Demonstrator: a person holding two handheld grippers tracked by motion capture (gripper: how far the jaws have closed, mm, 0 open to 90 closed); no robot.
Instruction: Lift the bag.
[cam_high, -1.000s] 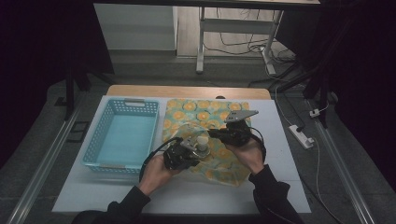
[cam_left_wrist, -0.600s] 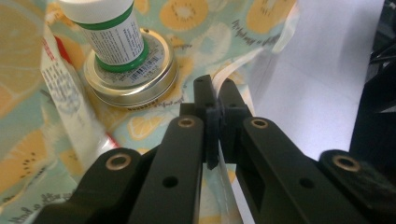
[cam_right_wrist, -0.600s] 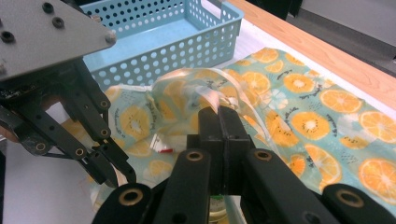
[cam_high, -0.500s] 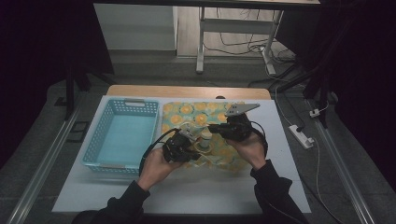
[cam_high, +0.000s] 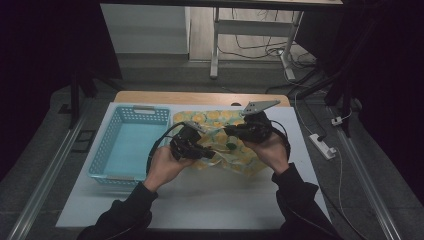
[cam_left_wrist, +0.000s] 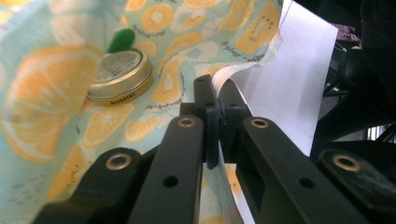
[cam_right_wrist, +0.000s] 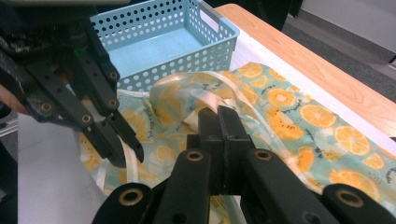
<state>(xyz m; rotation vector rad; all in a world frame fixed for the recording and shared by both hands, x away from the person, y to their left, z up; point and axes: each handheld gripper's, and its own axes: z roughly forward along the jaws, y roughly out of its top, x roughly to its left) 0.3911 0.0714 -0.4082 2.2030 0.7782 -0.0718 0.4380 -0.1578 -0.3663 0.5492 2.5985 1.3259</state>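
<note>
The left hand-held gripper (cam_left_wrist: 218, 100) is pinching the hem of the citrus-print cloth (cam_left_wrist: 56, 102) between fully closed jaws. The right hand-held gripper (cam_right_wrist: 219, 122) is likewise clamping a raised fold of the same cloth, jaws pressed together. In the high view, both are holding the cloth's near part above the white tabletop (cam_high: 200, 200), while its far part is lying flat. A round gold tin (cam_left_wrist: 120, 77) is sitting on the cloth, a green object (cam_left_wrist: 121, 39) just behind it. A light blue basket (cam_high: 107, 150) is standing beside the cloth.
</note>
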